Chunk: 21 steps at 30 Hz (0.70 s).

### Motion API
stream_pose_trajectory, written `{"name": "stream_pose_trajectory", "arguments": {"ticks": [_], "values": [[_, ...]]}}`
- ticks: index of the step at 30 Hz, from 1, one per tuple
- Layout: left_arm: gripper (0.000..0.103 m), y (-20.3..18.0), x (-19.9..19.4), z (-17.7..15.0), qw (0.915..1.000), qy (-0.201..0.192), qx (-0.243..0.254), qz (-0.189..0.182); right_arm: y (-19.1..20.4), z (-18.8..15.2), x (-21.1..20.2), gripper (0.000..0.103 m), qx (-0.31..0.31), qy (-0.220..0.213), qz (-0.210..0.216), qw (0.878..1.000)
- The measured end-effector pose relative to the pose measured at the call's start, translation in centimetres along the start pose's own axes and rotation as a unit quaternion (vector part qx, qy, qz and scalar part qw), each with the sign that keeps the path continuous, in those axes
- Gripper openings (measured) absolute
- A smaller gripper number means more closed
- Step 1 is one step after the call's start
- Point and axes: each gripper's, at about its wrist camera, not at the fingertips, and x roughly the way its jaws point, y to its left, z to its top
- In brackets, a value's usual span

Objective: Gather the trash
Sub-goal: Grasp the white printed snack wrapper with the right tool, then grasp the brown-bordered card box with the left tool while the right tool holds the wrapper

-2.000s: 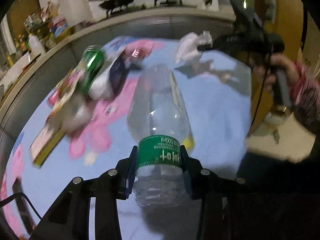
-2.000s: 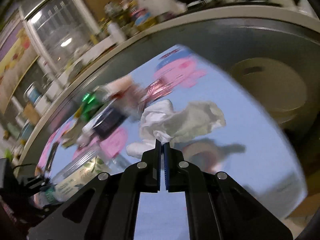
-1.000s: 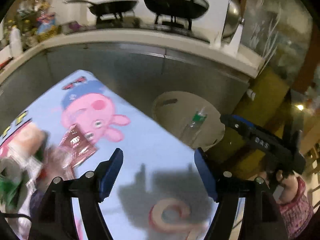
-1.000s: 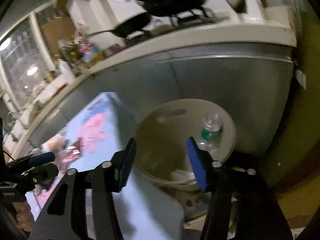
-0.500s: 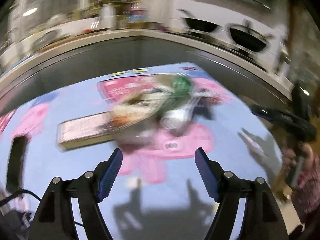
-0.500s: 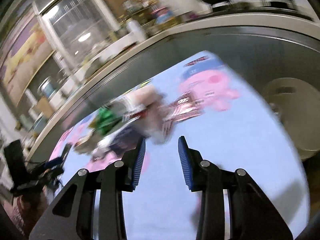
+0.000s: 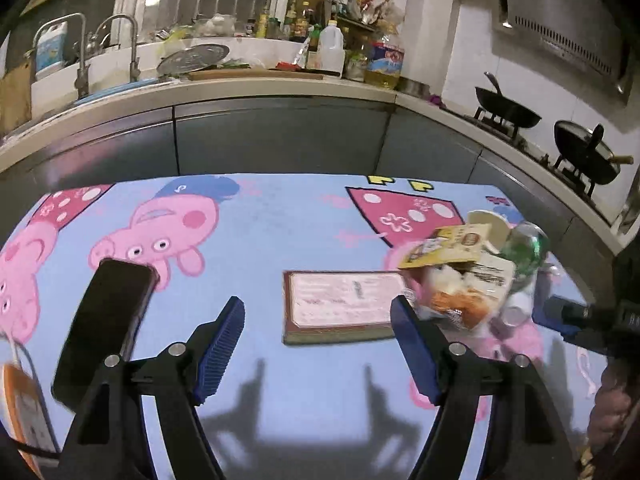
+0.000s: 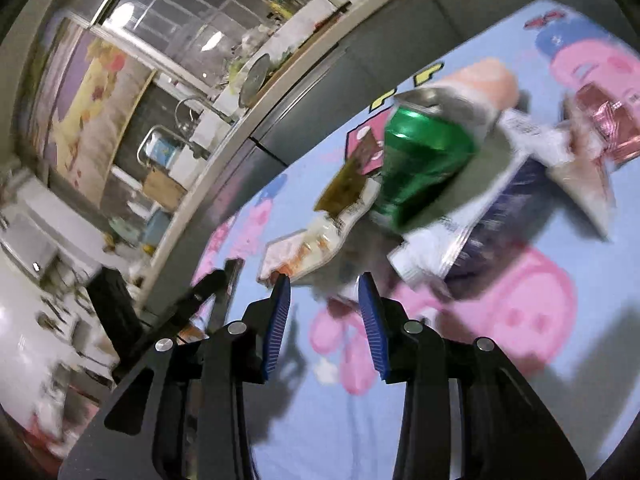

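A pile of trash lies on the blue cartoon tablecloth (image 7: 280,220): a green can (image 8: 424,160), a snack wrapper (image 7: 452,288), a white and dark blue packet (image 8: 480,216), a pink foil wrapper (image 8: 608,124). The can also shows in the left wrist view (image 7: 524,252). My left gripper (image 7: 316,344) is open and empty above the cloth, just left of the pile, facing a flat book (image 7: 340,304). My right gripper (image 8: 324,316) is open and empty, its fingertips close to the near edge of the wrapper (image 8: 304,256). It also shows at the right edge of the left wrist view (image 7: 580,320).
A black phone (image 7: 108,320) stands propped at the left of the cloth. A grey kitchen counter (image 7: 240,92) with sink, bottles and two woks (image 7: 508,114) runs behind the table. An orange object (image 7: 20,412) sits at the lower left.
Both grippers dropped their loads in the bin beside the table, then swung back over the cloth. Both now stand open near the trash pile; the right one has come close to the wrapper.
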Motion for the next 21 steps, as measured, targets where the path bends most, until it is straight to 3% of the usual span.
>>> {"name": "stream_pose_trajectory", "arguments": {"ticks": [6, 7, 8, 10, 12, 17, 21], "values": [[0.081, 1.7, 0.8, 0.7, 0.9998, 0.003, -0.019, -0.007, 0.2, 0.7, 5.2, 0.036, 0.042, 0.03, -0.011, 0.999], [0.081, 1.7, 0.7, 0.6, 0.9998, 0.002, -0.019, -0.011, -0.1, 0.7, 5.7, 0.032, 0.05, 0.033, -0.009, 0.998], [0.082, 1.6, 0.8, 0.5, 0.9997, -0.001, -0.022, -0.014, -0.2, 0.7, 6.0, 0.018, 0.056, 0.032, -0.001, 0.998], [0.082, 1.4, 0.8, 0.2, 0.9998, 0.001, -0.01, -0.014, -0.2, 0.6, 5.9, 0.008, 0.059, 0.026, 0.019, 0.998], [0.082, 1.0, 0.8, 0.0, 0.9999, 0.002, 0.006, -0.009, 0.2, 0.3, 5.0, 0.003, 0.051, 0.021, 0.028, 0.998], [0.087, 0.3, 0.5, -0.3, 0.9994, 0.001, 0.034, -0.007, 0.6, -1.9, 0.1, 0.002, 0.003, 0.006, 0.051, 0.999], [0.093, -1.7, 1.0, -0.3, 0.9953, -0.001, 0.096, 0.01, -1.0, -4.5, -4.4, 0.003, -0.027, -0.004, 0.054, 0.998]]}}
